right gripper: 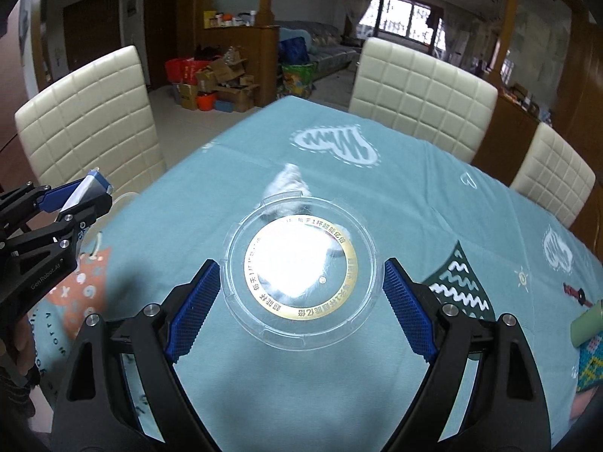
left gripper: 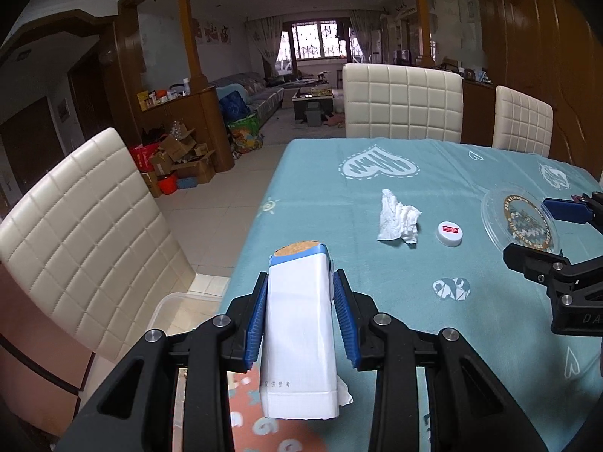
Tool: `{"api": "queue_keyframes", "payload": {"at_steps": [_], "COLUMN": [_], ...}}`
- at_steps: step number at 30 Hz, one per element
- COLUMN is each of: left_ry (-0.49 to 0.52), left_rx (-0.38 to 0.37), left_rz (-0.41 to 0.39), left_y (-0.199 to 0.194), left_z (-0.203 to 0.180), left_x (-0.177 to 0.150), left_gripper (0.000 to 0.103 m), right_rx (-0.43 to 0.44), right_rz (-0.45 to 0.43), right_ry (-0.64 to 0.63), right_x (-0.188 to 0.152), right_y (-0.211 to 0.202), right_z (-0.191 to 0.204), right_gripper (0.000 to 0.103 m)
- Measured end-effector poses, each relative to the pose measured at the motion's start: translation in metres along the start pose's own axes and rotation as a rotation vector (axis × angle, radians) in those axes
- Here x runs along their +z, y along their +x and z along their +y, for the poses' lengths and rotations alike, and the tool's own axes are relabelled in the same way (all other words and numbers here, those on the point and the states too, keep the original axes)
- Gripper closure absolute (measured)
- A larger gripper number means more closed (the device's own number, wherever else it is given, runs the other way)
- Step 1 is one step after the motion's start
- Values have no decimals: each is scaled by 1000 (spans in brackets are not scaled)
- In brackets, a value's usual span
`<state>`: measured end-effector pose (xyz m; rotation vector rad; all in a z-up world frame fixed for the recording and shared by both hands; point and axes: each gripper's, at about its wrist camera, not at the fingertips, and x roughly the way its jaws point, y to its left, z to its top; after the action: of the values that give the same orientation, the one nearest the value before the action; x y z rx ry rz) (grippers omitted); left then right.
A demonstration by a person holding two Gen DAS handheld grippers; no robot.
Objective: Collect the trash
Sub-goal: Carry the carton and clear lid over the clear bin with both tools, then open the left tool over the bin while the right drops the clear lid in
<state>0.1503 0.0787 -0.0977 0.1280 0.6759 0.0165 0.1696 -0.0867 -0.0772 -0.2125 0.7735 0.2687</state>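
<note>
While the left gripper (left gripper: 301,316) clamps its blue pads against the two sides of a white carton (left gripper: 299,335) with a blue top, holding it clear above the table's left edge, the right gripper (right gripper: 301,301) has its jaws spread wide around a clear plastic lid (right gripper: 299,267) with a gold ring of print (its pads meet the lid's rim on either side, so it appears gripped). Beyond the carton, a crumpled tissue (left gripper: 398,218) lies on the teal tablecloth (left gripper: 339,196) toward the middle of the table, with a small white cap (left gripper: 450,232) bearing a red label just beside it on the right. Below the left edge, a clear plastic bin (left gripper: 181,309) stands on the floor beside a cream chair (left gripper: 83,233).
</note>
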Motion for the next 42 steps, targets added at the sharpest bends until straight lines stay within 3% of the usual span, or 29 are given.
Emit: {"api": "queue_keyframes", "payload": {"at_steps": [17,36,40,42], "left_ry": [-106,-185,-197,-195], "left_rx": [67,179,171,181], "left_rz": [-39,17,25,27], "left_y": [-32,-18,-12,-7], "left_z": [83,154,160,162], "left_x": [-30,-59,-59,-58], "left_gripper": [69,67,60,37], "right_rx": [52,149,151,146], "right_rz": [-32,-10,4,13], "right_ry": [-161,-260,-262,-263], "right_x": [20,42,44,44], "right_y": [-10,32,41,46], "right_z": [108,195,199,201], "right_gripper": [17,17,17,17]}}
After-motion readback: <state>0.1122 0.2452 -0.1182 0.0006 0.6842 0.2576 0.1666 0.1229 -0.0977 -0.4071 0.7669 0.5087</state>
